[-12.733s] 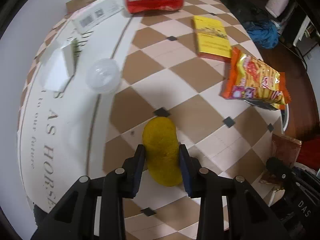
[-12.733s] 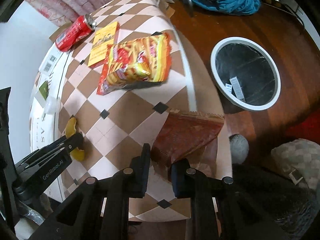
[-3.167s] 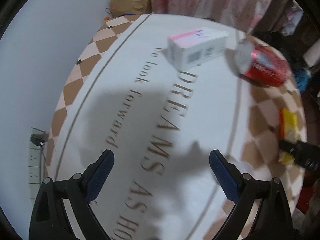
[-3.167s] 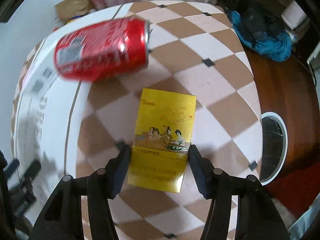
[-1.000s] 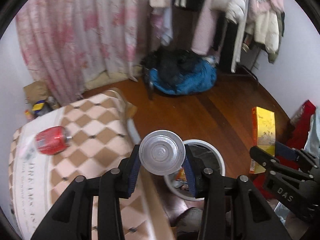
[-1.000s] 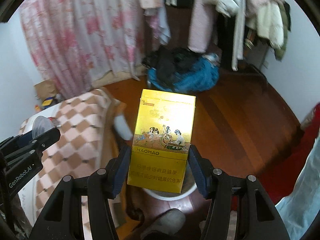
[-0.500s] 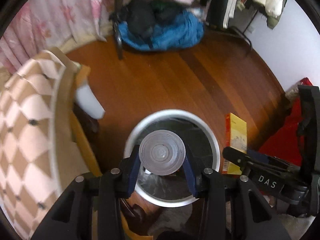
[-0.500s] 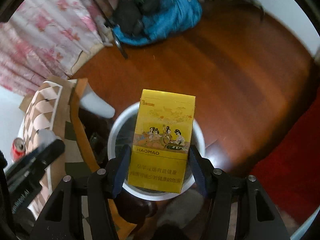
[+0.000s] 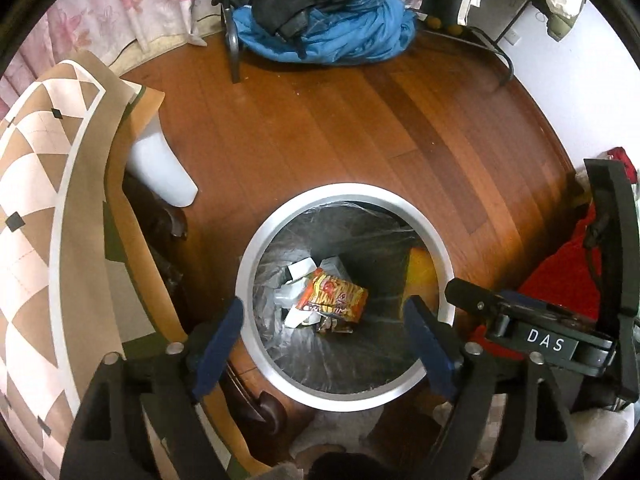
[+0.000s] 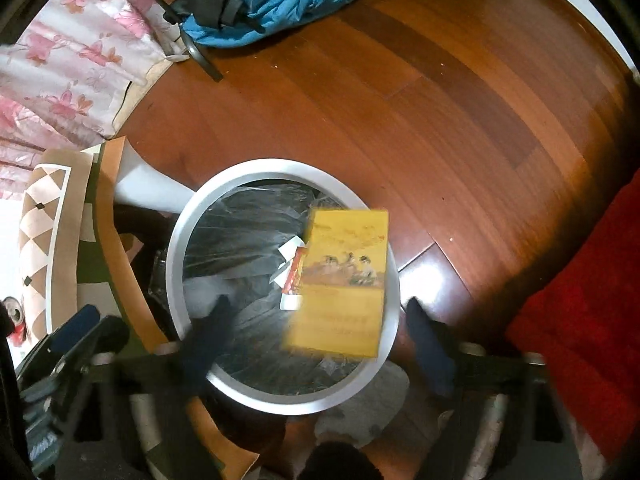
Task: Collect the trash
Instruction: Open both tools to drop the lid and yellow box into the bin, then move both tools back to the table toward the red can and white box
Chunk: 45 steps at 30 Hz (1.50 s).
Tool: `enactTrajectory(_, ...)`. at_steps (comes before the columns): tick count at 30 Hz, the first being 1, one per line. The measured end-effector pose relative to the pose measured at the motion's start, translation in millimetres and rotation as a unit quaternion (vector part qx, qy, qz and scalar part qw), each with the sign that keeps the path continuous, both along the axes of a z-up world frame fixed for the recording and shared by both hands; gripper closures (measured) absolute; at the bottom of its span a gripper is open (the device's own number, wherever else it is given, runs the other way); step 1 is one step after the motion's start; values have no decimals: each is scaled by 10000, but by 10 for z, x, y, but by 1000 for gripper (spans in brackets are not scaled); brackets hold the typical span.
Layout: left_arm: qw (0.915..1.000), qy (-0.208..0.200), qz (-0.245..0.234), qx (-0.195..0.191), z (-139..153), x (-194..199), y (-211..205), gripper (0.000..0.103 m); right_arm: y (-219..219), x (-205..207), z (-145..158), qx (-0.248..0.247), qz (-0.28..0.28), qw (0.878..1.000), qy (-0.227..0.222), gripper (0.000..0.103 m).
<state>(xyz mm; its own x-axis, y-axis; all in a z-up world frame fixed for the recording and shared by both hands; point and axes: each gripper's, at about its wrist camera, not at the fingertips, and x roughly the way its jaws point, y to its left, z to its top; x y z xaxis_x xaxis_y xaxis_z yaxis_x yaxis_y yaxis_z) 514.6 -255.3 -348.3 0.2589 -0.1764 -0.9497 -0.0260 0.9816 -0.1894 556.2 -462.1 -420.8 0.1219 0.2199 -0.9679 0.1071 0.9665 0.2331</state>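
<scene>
Over the round white-rimmed bin (image 10: 394, 280), both jaws are gaping empty; the stiff, light yellow cardboard box (image 10: 340, 284) is dropping.

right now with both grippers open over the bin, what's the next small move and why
Probably swing back toward the checkered table for the red soda can. The left gripper and right gripper are both open over the white-rimmed trash bin, the yellow cardboard box is blurred in mid-drop, and the can lies on the table.
</scene>
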Motion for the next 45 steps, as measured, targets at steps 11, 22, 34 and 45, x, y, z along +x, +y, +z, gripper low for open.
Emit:
enactTrajectory(11, 9991, -249, 88, 336, 235, -102, 89, 5, -16, -232, 307, -948, 129, 9954, 4, 0)
enactTrajectory(22, 9962, -629, 172, 574, 783, -371, 144, 5, 6, -530, 984, -1062, 196, 9934, -385, 0)
enactTrajectory(34, 9878, -1394, 390, 574, 1735, -927, 431, 5, 85, -1070, 2100, -1013, 157, 9877, -1182, 0)
enactTrajectory(45, 9674, -1767, 1581, 891, 2265, -1535, 1572, 5, 1025, -1440, 2864, -255, 783, 9822, -1690, 0)
